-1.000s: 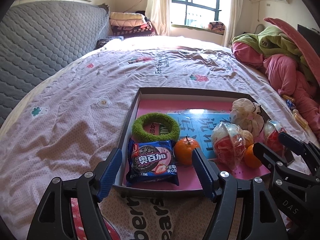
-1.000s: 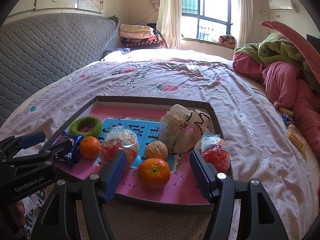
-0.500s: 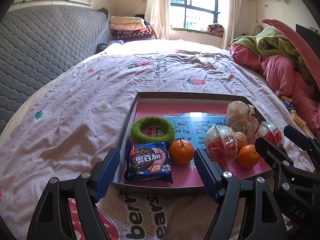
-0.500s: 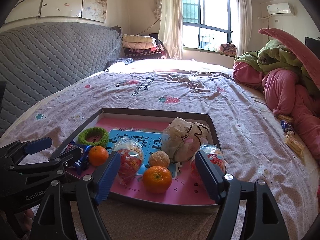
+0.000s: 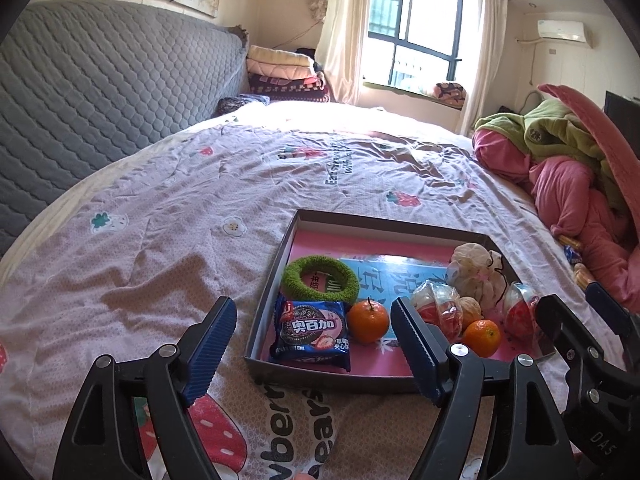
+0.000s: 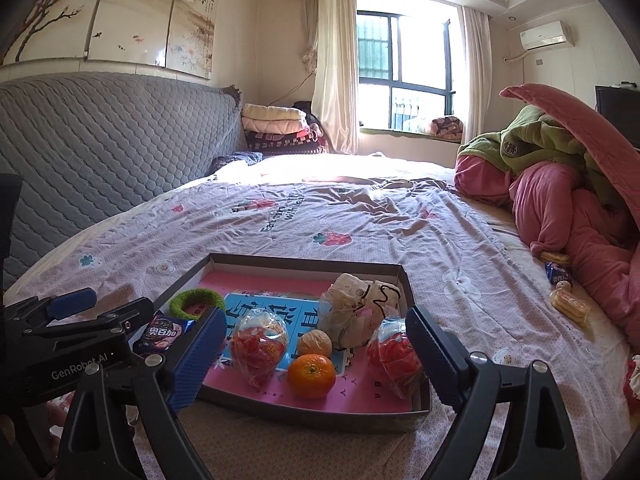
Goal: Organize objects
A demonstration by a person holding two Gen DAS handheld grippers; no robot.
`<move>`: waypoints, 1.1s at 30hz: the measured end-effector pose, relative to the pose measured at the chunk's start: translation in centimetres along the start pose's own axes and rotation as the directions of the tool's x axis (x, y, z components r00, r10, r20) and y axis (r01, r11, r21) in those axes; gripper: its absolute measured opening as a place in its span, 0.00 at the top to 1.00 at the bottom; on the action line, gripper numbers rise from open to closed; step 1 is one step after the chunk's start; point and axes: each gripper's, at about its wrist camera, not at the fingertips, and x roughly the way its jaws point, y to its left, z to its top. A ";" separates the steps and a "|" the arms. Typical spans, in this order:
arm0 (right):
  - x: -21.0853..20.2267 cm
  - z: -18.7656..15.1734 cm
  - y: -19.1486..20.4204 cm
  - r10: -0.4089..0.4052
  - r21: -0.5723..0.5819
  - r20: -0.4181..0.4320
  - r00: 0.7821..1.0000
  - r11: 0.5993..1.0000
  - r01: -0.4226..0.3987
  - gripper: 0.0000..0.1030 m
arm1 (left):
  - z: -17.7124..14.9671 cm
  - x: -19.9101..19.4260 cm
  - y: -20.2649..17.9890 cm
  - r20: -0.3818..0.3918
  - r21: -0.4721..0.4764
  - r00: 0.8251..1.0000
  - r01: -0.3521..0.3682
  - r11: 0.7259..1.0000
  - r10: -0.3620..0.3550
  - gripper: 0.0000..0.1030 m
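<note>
Shallow tray (image 6: pixel 404 280) on the bed – oranges (image 6: pixel 311 376), cookie packet (image 5: pixel 310 330), green ring (image 5: pixel 320 283) (all inside).

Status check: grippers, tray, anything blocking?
Left gripper and right gripper both just opened, empty. Tray on the bed, holding oranges, snack packs, green ring. Nothing blocking.

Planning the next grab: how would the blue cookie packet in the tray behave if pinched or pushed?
The cookie packet lies flat, so it probably slides rather than rolls. Its glossy wrapper looks slippery and may crumple under the pads. Contents are likely brittle; pinch gently.
</note>
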 end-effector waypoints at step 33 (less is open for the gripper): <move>-4.3 -3.7 -0.5 -0.027 0.054 -0.032 0.999 0.998 0.028 0.12 | -6.2 -5.5 -2.0 0.048 0.097 0.999 -0.001 0.995 -0.004 0.22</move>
